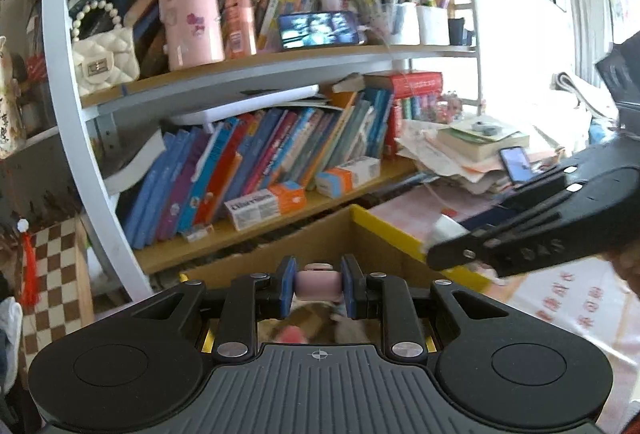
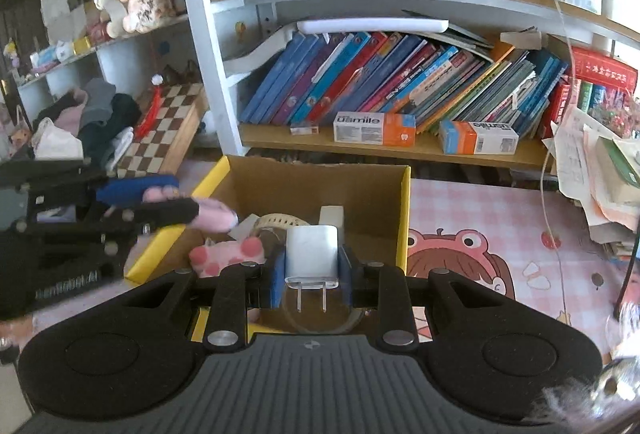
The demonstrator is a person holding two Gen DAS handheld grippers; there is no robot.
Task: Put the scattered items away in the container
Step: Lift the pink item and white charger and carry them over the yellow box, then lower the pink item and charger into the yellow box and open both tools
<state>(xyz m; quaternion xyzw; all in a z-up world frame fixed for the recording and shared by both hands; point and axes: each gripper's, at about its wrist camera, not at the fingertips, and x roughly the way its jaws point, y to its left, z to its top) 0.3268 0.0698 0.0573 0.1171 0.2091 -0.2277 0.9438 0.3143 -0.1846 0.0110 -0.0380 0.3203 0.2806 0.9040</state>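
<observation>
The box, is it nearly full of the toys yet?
Partly. The cardboard box already holds a pink spotted toy. The right gripper grips a white charger plug over it; the left gripper grips a pink item. Both need dropping in.

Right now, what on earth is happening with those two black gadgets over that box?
A person is tidying loose items into a cardboard box, using a hand-held gripper in each hand. The right hand-held gripper is clamped on a white charger, prongs pointing back toward the camera, above the open box. The left hand-held gripper grips a small pink item at the box's edge. A pink plush and a few other things already lie inside.
</observation>
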